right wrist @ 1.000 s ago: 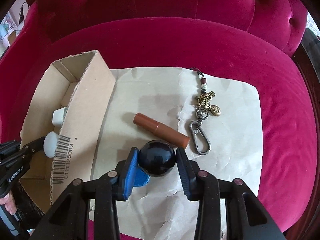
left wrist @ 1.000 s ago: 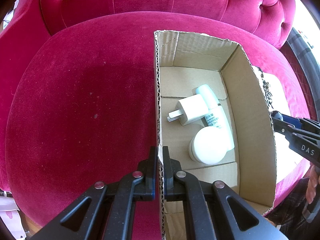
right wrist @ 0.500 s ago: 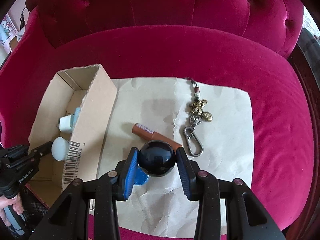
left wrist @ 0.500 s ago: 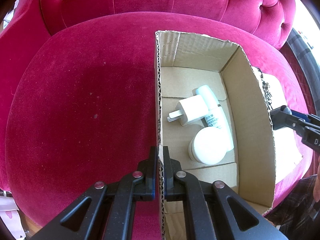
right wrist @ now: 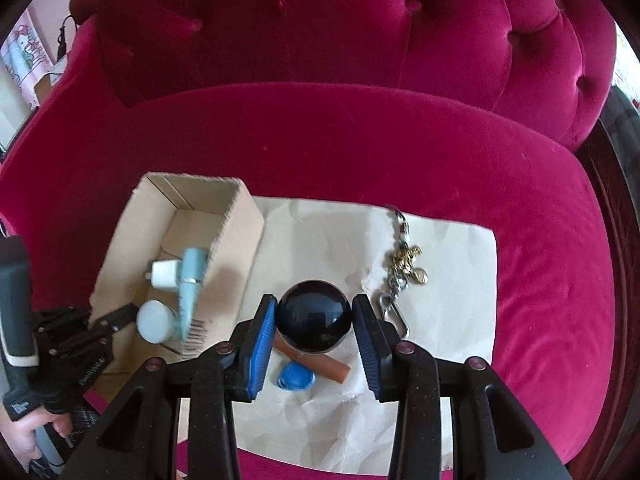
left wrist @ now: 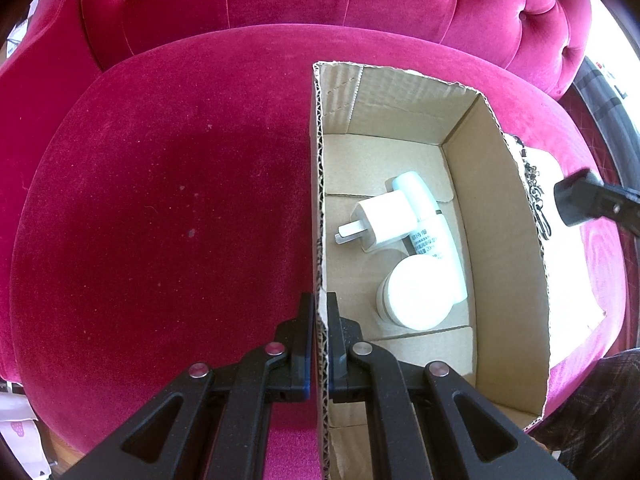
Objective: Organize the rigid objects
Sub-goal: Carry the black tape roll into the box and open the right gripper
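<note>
Above the crumpled paper, right gripper [right wrist: 314,322] clamps the glossy black ball [right wrist: 313,321]; it could squirt free. Left gripper [left wrist: 319,344] pinches the brown cardboard box [left wrist: 508,248] wall, left of it

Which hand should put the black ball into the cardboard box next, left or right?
Right. The right hand-held gripper already clamps the black ball above the paper, beside the cardboard box. The left hand-held gripper is shut on the box wall, steadying it.
</note>
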Tool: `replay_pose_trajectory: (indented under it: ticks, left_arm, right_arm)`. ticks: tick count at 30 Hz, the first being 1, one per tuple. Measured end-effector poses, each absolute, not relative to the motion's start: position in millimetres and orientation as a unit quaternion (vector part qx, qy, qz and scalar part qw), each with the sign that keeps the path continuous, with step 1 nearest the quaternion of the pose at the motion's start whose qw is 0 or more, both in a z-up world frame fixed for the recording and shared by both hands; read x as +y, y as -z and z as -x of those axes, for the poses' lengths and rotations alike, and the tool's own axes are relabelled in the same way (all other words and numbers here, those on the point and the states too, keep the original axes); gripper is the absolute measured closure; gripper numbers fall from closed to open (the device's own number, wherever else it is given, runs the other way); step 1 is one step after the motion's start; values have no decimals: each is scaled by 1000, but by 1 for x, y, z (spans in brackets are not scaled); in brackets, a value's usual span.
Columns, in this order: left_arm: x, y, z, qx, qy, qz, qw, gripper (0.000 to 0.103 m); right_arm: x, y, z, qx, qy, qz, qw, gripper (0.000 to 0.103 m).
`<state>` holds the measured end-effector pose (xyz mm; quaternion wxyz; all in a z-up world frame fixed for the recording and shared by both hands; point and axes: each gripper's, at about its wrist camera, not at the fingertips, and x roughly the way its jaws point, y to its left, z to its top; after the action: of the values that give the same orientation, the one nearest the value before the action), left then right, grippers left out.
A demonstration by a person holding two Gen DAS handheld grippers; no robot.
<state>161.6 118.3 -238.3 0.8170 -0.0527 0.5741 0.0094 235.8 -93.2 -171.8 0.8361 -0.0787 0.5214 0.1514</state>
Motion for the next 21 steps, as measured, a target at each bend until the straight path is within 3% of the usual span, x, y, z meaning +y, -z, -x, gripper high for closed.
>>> replay_pose_trajectory:
  ticks: [21]
  left_arm:
    - [119,239,-163,574,-9,52,817,99]
  right_arm:
    - [-32,130,-238,491,-211,90,841,62]
